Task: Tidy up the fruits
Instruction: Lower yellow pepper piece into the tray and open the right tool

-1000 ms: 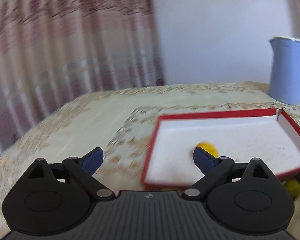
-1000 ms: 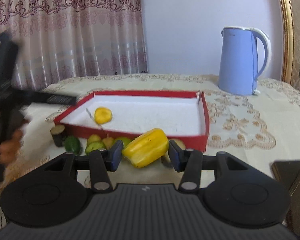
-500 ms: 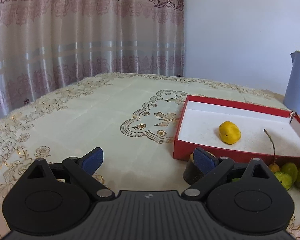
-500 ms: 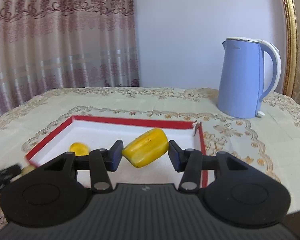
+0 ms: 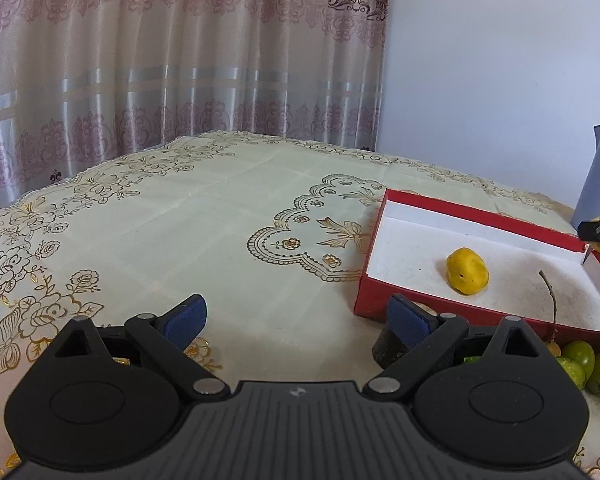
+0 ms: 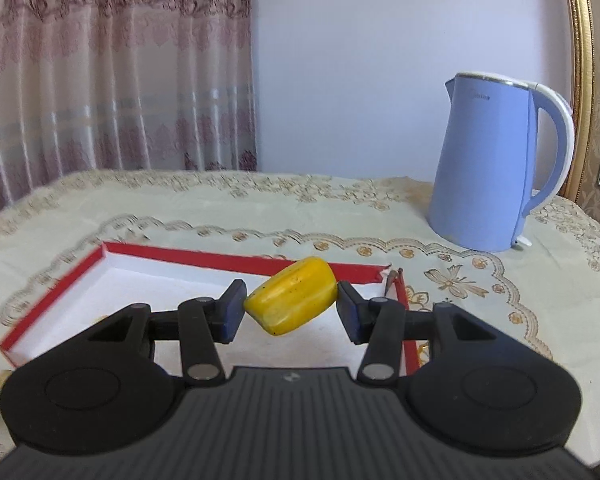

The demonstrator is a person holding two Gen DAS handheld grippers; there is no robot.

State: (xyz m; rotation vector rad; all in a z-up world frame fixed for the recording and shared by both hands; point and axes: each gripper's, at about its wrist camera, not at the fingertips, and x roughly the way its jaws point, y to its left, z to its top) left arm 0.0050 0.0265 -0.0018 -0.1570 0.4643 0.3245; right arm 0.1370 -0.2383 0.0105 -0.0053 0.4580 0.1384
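Home: curtain [image 5: 180, 80]; tablecloth [image 5: 180, 240]; kettle [image 6: 495, 164]

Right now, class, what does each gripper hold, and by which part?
Right gripper: yellow fruit, jaws pressing its two ends. Left gripper: nothing.

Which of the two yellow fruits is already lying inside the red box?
The small rounded yellow fruit lies on the red box's floor; the larger one is in the right gripper.

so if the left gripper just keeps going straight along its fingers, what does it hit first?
Probably only the tablecloth. The left gripper stands open and empty, aimed slightly down at bare cloth left of the red box. The dark fruit piece sits by its right finger, likely just off that line; depth is unclear.
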